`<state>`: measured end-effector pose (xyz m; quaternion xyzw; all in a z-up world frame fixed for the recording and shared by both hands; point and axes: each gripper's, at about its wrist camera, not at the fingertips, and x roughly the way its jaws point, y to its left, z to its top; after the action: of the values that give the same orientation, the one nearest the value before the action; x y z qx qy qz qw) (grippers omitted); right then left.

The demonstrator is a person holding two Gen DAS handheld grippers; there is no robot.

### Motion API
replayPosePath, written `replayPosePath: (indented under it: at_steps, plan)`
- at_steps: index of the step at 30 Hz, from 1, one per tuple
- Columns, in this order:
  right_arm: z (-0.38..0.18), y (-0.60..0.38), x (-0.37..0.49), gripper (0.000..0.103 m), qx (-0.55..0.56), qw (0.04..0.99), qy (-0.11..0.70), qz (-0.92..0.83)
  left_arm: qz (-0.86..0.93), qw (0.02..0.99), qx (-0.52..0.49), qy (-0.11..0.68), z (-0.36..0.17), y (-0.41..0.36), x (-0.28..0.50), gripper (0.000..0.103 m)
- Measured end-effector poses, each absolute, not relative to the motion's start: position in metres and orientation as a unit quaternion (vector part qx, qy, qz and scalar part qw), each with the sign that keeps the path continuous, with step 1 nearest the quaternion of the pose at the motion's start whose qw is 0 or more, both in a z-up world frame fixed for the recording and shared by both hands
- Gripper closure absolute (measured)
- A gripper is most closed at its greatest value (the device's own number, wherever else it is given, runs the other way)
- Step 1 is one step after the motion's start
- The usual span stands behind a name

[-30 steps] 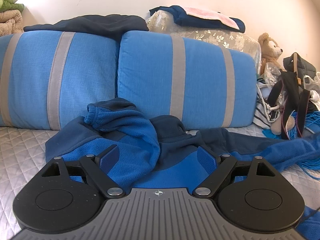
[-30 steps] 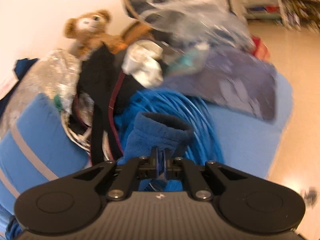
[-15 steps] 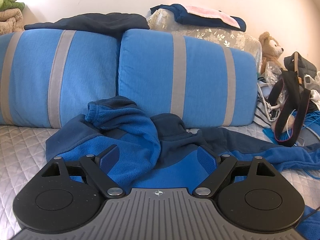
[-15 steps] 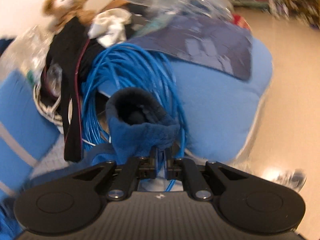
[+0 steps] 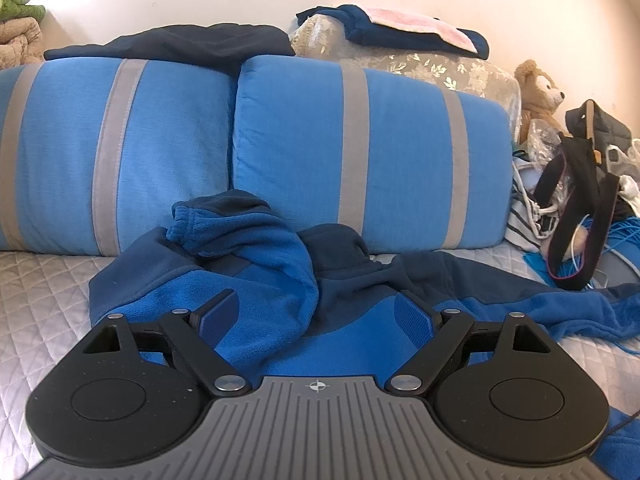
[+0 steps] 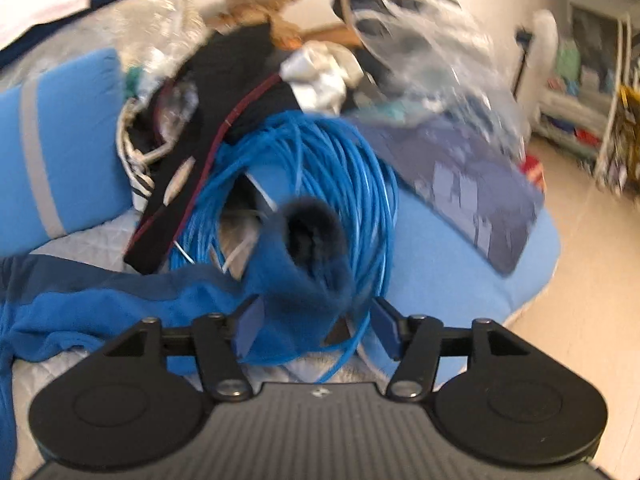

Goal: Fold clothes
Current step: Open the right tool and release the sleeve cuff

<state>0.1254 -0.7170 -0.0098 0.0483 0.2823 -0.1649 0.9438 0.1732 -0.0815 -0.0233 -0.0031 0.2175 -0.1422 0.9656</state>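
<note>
I am looking over a quilted bed cover where two striped blue cushions are standing at twelve o'clock. The blue fleece jacket is lying crumpled on the cover, just in front of the cushions, with one sleeve trailing toward three o'clock. My left gripper is hovering released over the jacket's body, fingers wide apart. In the right wrist view, a blue cable coil is sitting at twelve o'clock, and the sleeve cuff is resting between the spread fingers of my right gripper, which is also released.
</note>
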Motion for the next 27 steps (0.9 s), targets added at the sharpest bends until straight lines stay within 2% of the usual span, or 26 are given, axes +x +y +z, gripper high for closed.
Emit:
replayPosePath:
  at_steps: [4,5,6,14,19,21,27]
  plan:
    - [0.006,-0.719,0.129,0.035,0.064,0.953,0.263,-0.136,-0.141,0.966,-0.001,0.219,-0.024,-0.082,0.174,0.017]
    - [0.006,-0.720,0.133,0.046,0.072,0.951,0.272,-0.132,-0.141,0.966,-0.001,0.219,-0.024,-0.082,0.174,0.017]
    - [0.006,-0.721,0.138,0.051,0.080,0.948,0.281,-0.128,-0.140,0.966,-0.001,0.219,-0.024,-0.082,0.174,0.017]
    - [0.003,-0.721,0.125,0.046,0.100,0.934,0.308,-0.153,-0.143,0.965,-0.001,0.221,-0.024,-0.084,0.173,0.017]
    - [-0.017,-0.729,0.129,0.048,0.121,0.927,0.338,-0.110,-0.144,0.965,0.002,0.219,-0.024,-0.085,0.172,0.017]
    - [-0.021,-0.726,0.137,0.096,0.104,0.930,0.338,-0.099,-0.142,0.965,0.002,0.219,-0.024,-0.085,0.172,0.017]
    - [0.011,-0.708,0.162,0.096,-0.018,0.957,0.266,-0.117,-0.139,0.965,0.004,0.224,-0.025,-0.086,0.175,0.017]
